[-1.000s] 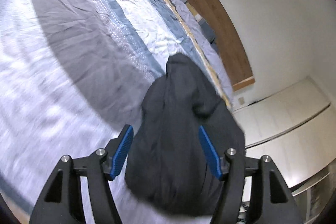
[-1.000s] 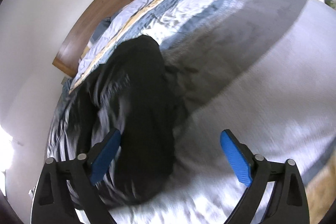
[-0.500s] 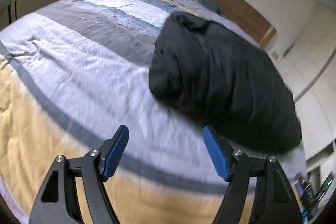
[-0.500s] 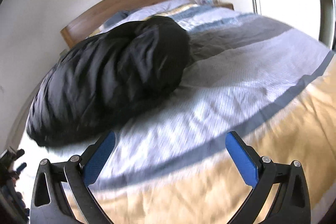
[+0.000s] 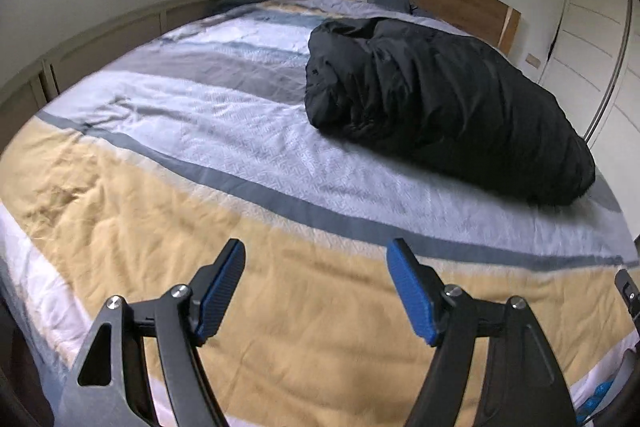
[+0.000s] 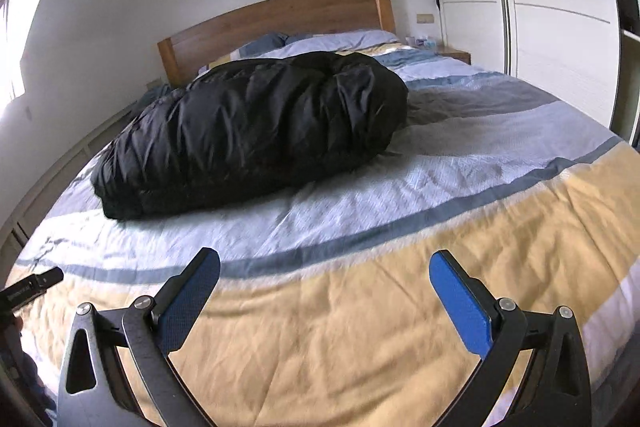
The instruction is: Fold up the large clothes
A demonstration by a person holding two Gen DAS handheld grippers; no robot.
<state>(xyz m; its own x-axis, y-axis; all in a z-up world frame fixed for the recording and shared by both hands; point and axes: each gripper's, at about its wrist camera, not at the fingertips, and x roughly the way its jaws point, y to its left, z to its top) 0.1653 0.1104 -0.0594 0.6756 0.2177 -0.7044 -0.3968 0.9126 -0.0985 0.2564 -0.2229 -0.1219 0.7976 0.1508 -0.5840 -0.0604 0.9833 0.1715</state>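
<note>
A black puffy jacket [image 5: 440,99] lies bundled into a long roll across the striped bedspread [image 5: 160,211], toward the headboard end. The right wrist view shows the same jacket [image 6: 256,123] lying on the pale and grey stripes. My left gripper [image 5: 316,247] hovers over the yellow band near the foot of the bed, open, with nothing between its blue pads. My right gripper [image 6: 325,255] hangs over the same yellow band, wide open and empty. Both grippers are well short of the jacket and touch nothing.
A wooden headboard [image 6: 280,15] with pillows closes the far end. White wardrobe doors [image 6: 560,7] and a small nightstand [image 6: 454,54] stand on the right. A low cabinet [image 5: 100,39] runs along the left wall under a bright window.
Both grippers have pulled back from the jacket toward the foot of the bed and rolled level. The jacket, earlier right between the left fingers, now lies apart on the bed.
</note>
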